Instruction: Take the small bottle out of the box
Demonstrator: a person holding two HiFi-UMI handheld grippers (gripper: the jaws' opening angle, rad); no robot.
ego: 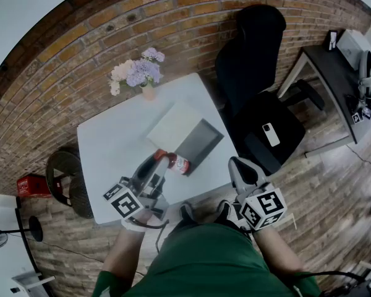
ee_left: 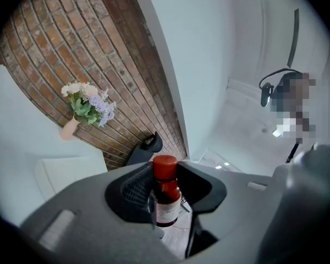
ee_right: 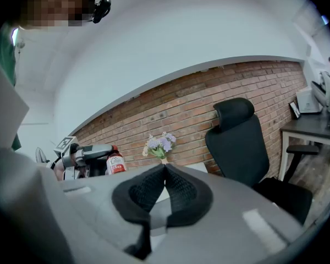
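A white table [ego: 111, 147] is set against a brick wall [ego: 173, 23]. The small bottle [ee_left: 166, 197] is clamped in the left gripper [ego: 165, 161] at the near edge of the open box [ego: 201, 141]. The right gripper [ee_right: 164, 172] is held at the near right, jaws pressed together on nothing.

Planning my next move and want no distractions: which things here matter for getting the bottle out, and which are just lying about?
Job: small bottle, clamped in the left gripper; open box on the table; right gripper, shut and empty.
Lying about: flower vase, office chair, phone on its seat, red crate.
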